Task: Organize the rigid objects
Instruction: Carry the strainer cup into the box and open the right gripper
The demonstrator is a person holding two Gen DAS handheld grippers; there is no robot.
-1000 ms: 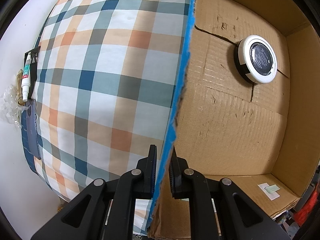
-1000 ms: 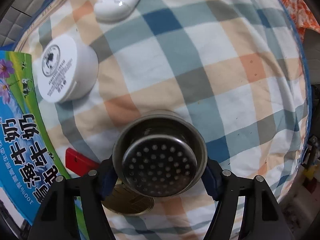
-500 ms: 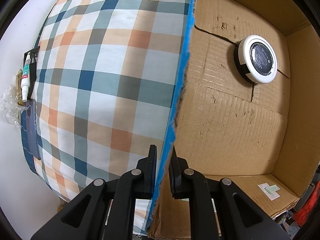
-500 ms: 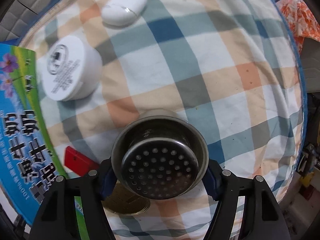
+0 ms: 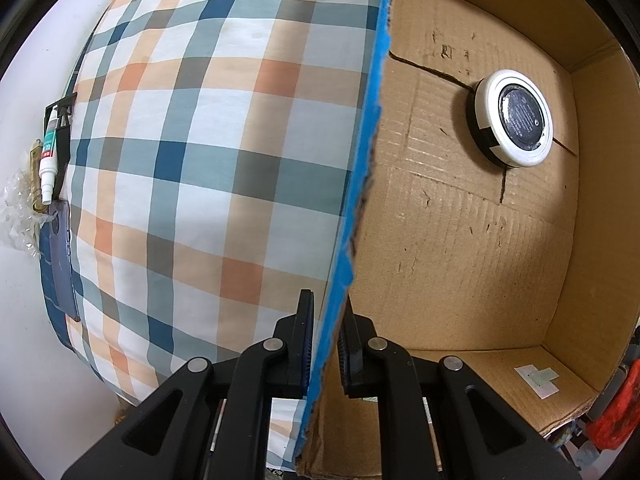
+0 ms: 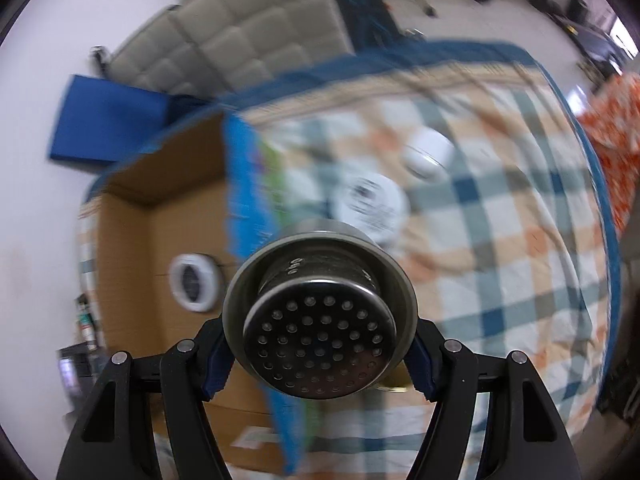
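Observation:
My right gripper (image 6: 320,354) is shut on a steel perforated strainer cup (image 6: 320,316), held high above the plaid cloth (image 6: 500,240). My left gripper (image 5: 325,344) is shut on the blue-edged wall (image 5: 360,184) of the cardboard box (image 5: 460,240), pointing straight down. Inside the box lies a round white-rimmed disc with a dark centre (image 5: 516,124), which also shows as the disc (image 6: 194,282) in the right wrist view. A white jar (image 6: 370,204) and a white oval case (image 6: 428,152) rest on the cloth beyond the cup.
A white tube (image 5: 48,160) and a dark flat case (image 5: 60,256) lie at the cloth's left edge. A padded grey headboard (image 6: 240,40) and a blue cushion (image 6: 104,120) stand behind the box. Orange fabric (image 6: 616,120) lies at the right.
The right gripper has risen with the strainer cup and tilted, so the box and room now show. The left gripper has stayed put on the box wall.

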